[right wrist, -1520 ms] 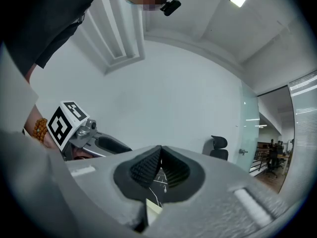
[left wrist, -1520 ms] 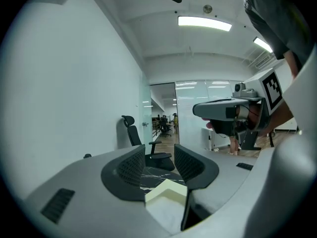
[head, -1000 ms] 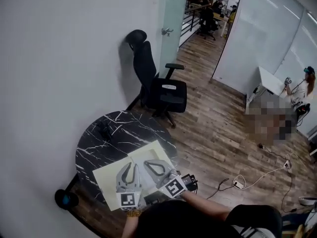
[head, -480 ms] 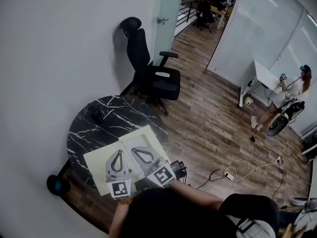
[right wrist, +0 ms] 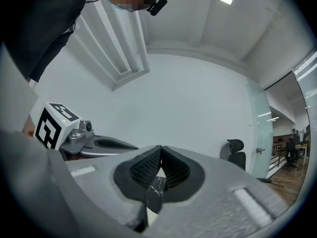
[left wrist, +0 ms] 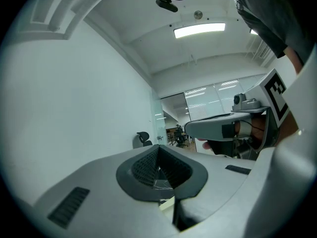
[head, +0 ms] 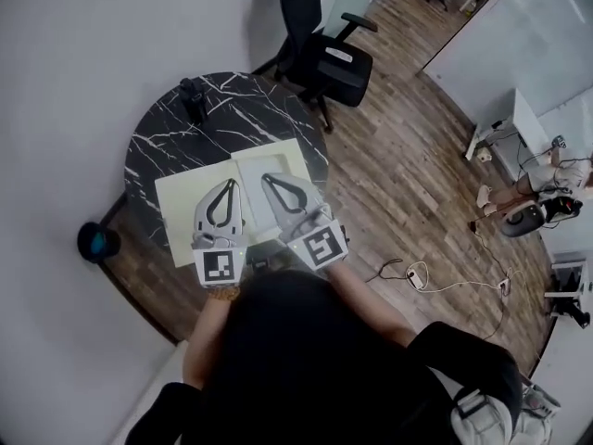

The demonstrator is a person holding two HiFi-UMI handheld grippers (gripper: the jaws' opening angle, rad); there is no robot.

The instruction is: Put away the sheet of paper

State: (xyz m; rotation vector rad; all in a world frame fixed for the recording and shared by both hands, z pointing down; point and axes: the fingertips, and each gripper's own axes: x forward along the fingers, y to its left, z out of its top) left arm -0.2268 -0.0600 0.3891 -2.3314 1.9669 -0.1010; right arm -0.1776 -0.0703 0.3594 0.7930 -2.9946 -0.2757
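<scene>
A white sheet of paper [head: 271, 159] lies on a larger pale yellow sheet [head: 179, 204] on the round black marble table [head: 167, 137]. Both grippers hover level over these sheets, side by side. My left gripper [head: 229, 184] is shut, its jaws having just been closing; its tips meet in the left gripper view [left wrist: 158, 148] with no sheet visible between them, and a pale yellow strip shows below. My right gripper [head: 267, 178] is shut too; its pads [right wrist: 148, 170] touch, with marble and paper showing under them.
A small black object [head: 193, 96] stands at the table's far side. A black office chair [head: 331, 59] sits behind the table by the wall. A dark round thing [head: 95, 242] is on the floor at the left. Cables [head: 412, 272] trail over the wood floor at the right.
The head view has tipped further down, so table and grippers sit higher in the picture. The left gripper's jaws have closed. Both grippers stay over the sheets.
</scene>
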